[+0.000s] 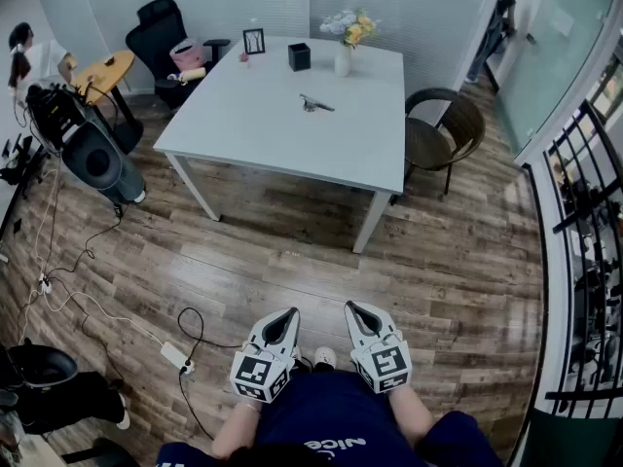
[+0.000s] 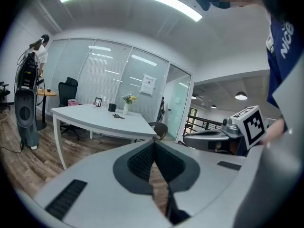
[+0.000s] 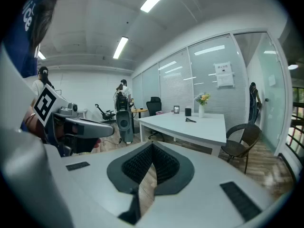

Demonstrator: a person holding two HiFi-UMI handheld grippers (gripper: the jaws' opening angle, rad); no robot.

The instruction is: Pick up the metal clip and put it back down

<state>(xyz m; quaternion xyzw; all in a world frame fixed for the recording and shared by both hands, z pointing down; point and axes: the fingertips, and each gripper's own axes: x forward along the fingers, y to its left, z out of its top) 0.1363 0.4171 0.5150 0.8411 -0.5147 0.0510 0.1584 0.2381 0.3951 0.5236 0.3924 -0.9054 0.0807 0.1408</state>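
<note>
I have both grippers hovering low, well short of the near edge of the white rectangular bench (image 1: 243,129), over the wood-plank floor (image 1: 292,251).

The left gripper (image 1: 288,312) has its jaws pressed together with nothing between them. The right gripper (image 1: 351,307) is the same: jaws together and empty. Both point towards the bench and tip slightly down.

The small dark metal clip (image 1: 316,104) lies flat near the middle of the bench top, well apart from both grippers.

Towards the bench's far edge stand a black cube-shaped box (image 1: 299,56), a white vase of yellow and pale flowers (image 1: 344,58) and a small black picture frame (image 1: 253,41). A brown wicker chair (image 1: 443,129) sits at the bench's right side. A black office chair (image 1: 165,29) stands off its far left corner.
</note>
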